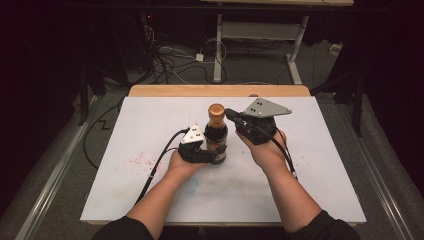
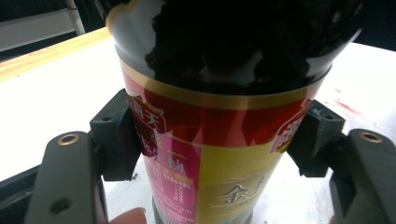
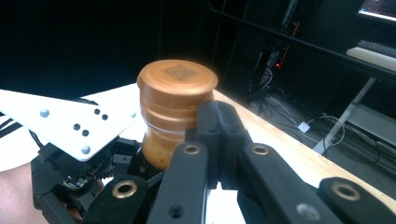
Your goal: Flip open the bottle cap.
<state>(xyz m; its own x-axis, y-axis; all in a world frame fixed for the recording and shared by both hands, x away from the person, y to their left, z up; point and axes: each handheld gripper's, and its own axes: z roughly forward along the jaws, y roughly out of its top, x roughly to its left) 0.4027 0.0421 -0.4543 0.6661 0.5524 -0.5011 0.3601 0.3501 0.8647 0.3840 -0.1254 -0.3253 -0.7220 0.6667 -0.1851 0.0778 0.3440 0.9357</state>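
Note:
A dark sauce bottle (image 1: 216,137) with a copper-coloured cap (image 1: 216,110) stands upright in the middle of the white table top (image 1: 310,190). My left gripper (image 1: 214,156) is shut on its lower body. In the left gripper view both pads (image 2: 116,135) press the red and yellow label of the bottle (image 2: 219,154). My right gripper (image 1: 231,113) comes in from the right at neck height, its jaws shut together with nothing between them. In the right gripper view its closed tips (image 3: 219,135) sit just right of the cap (image 3: 177,81), and the left gripper's grey plate (image 3: 70,121) lies below the cap.
A wooden strip (image 1: 220,90) runs along the table's far edge. Faint red stains (image 1: 137,160) mark the white surface at the left. Beyond the table, cables (image 1: 170,62) lie on the floor beside a white desk frame (image 1: 218,50).

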